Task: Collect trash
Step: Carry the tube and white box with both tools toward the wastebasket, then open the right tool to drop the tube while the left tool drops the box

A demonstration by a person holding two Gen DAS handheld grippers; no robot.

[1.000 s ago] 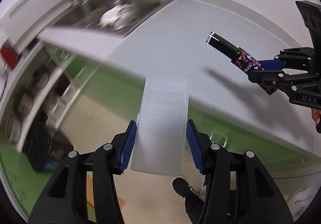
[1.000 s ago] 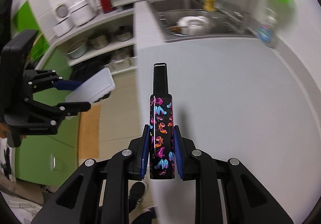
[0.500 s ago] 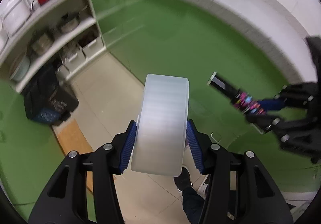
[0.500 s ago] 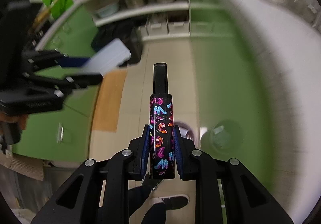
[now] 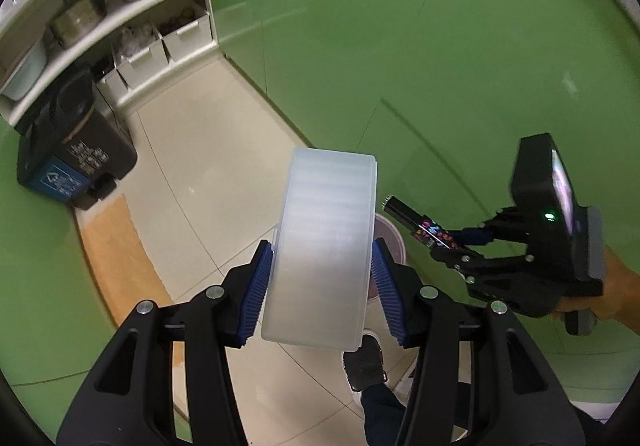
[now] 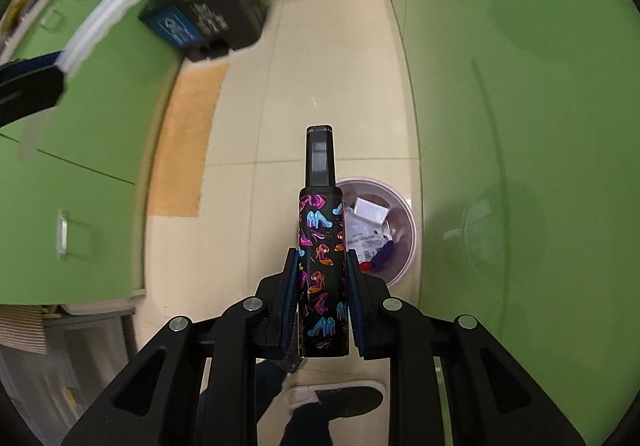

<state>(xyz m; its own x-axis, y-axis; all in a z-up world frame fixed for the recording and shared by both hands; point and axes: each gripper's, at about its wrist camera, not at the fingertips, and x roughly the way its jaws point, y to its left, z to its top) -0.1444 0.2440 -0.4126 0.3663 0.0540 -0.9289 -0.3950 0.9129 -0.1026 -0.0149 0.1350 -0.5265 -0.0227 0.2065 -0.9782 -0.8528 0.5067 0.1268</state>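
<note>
Left view, room: I see bare tile floor [image 5: 208,174] hemmed by green cabinet fronts [image 5: 400,46]; black bin [image 5: 76,150] at far left.
Left view, grip: my left gripper [image 5: 322,280] clamps one frosted plastic box [image 5: 326,250], ribbed and translucent; round wastebasket [image 5: 394,242] mostly hidden behind it, I think.
Right view, grip: my right gripper [image 6: 322,296] pinches one black tube [image 6: 322,246] printed with coloured shoes, dark cap forward.
Right view, count: one wastebasket [image 6: 412,230] just beyond, holding several white scraps; two shoes below.
</note>
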